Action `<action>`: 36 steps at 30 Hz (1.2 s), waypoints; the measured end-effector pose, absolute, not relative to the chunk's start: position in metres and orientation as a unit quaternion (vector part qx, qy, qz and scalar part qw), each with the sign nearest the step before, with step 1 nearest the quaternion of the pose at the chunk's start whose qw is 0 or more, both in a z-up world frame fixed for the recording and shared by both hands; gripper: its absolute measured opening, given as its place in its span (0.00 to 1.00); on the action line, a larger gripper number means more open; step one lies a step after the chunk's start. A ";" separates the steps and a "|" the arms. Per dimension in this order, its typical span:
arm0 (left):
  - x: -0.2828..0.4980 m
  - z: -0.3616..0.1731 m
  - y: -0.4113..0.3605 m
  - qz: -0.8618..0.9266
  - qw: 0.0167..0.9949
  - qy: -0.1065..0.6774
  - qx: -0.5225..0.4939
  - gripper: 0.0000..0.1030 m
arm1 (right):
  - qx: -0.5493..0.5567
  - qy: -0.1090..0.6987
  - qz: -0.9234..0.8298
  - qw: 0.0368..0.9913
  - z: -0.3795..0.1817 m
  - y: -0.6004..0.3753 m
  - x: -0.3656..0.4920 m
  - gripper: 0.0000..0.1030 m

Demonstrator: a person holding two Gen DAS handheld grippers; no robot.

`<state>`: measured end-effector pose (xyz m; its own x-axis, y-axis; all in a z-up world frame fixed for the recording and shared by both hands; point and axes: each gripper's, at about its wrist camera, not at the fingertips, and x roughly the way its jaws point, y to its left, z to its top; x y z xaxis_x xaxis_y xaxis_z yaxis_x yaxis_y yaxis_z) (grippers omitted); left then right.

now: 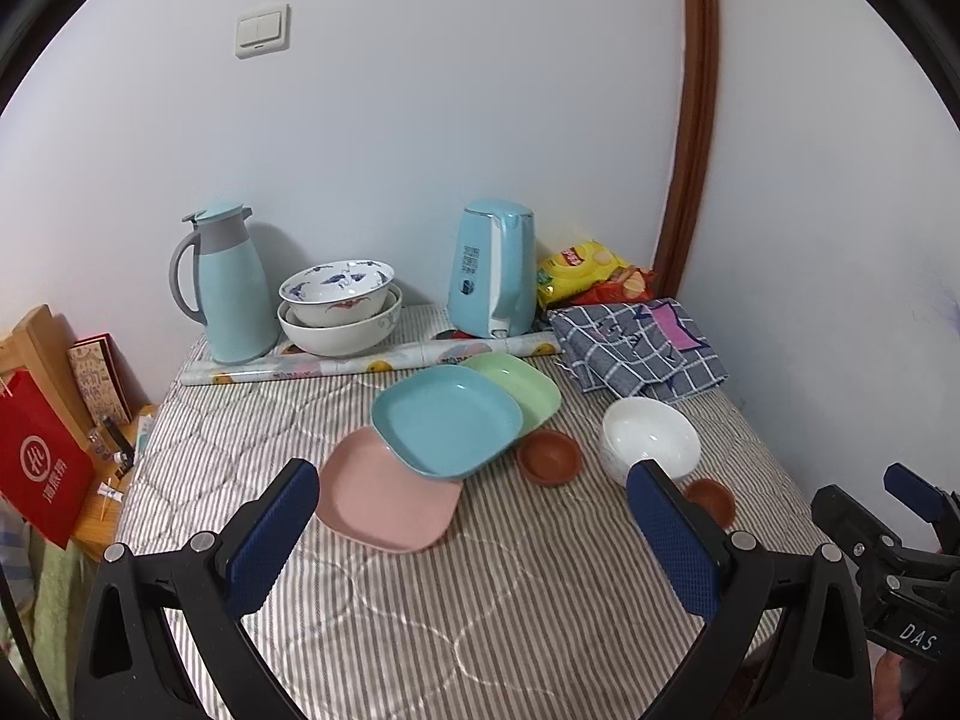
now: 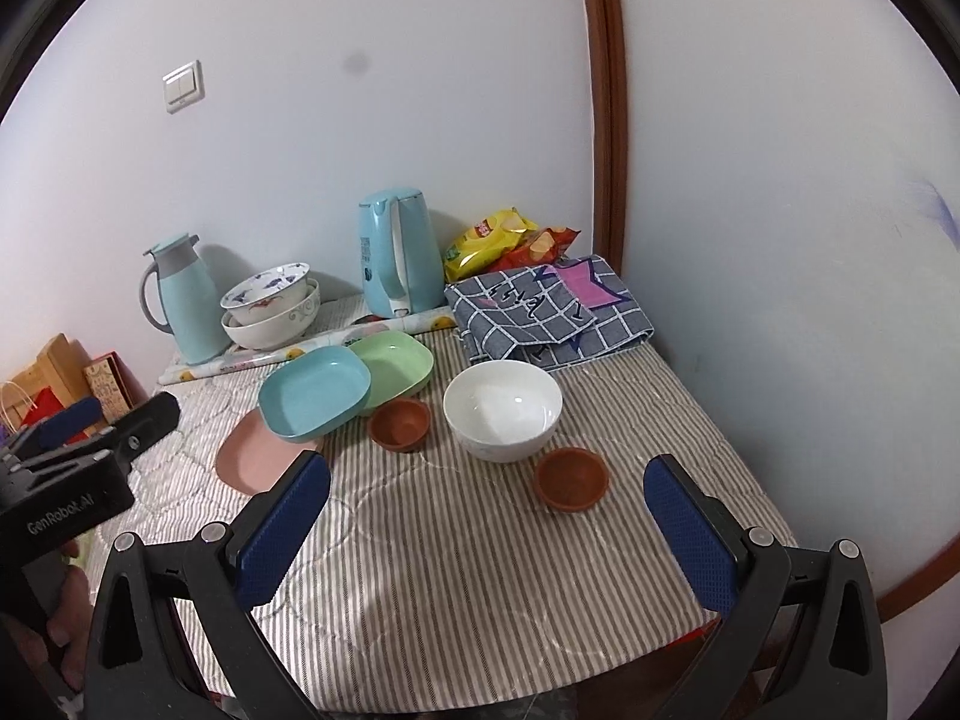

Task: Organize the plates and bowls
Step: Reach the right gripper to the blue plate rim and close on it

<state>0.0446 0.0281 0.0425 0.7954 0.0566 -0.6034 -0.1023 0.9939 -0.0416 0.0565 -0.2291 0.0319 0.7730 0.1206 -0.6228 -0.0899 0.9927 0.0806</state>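
Note:
On the striped table a blue plate (image 1: 447, 420) (image 2: 315, 391) lies tilted over a pink plate (image 1: 387, 495) (image 2: 255, 457) and a green plate (image 1: 522, 384) (image 2: 393, 367). A white bowl (image 1: 651, 441) (image 2: 503, 409) stands to their right, with one brown saucer (image 1: 549, 457) (image 2: 399, 423) to its left and another (image 1: 711, 499) (image 2: 571, 479) in front. Two patterned bowls (image 1: 339, 306) (image 2: 273, 306) are nested at the back. My left gripper (image 1: 474, 519) is open and empty, in front of the pink plate. My right gripper (image 2: 489, 516) is open and empty, in front of the white bowl.
A blue thermos (image 1: 231, 288) (image 2: 180, 300), a blue kettle (image 1: 495, 267) (image 2: 399, 258), snack bags (image 1: 585, 270) (image 2: 504, 237), a rolled sheet (image 1: 372, 363) and a folded checked cloth (image 1: 639, 345) (image 2: 549, 312) line the back. Walls close the back and right. A red bag (image 1: 36, 456) stands left.

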 end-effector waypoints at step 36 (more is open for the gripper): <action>0.177 -0.039 0.145 0.096 0.903 0.409 -0.091 0.94 | -0.014 0.403 0.140 0.904 -0.040 -0.122 0.218 0.87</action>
<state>0.1774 0.1451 -0.0394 0.6463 0.0989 -0.7566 -0.2475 0.9651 -0.0852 0.2179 -0.1222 -0.0395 0.6358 0.2422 -0.7328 -0.2651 0.9603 0.0874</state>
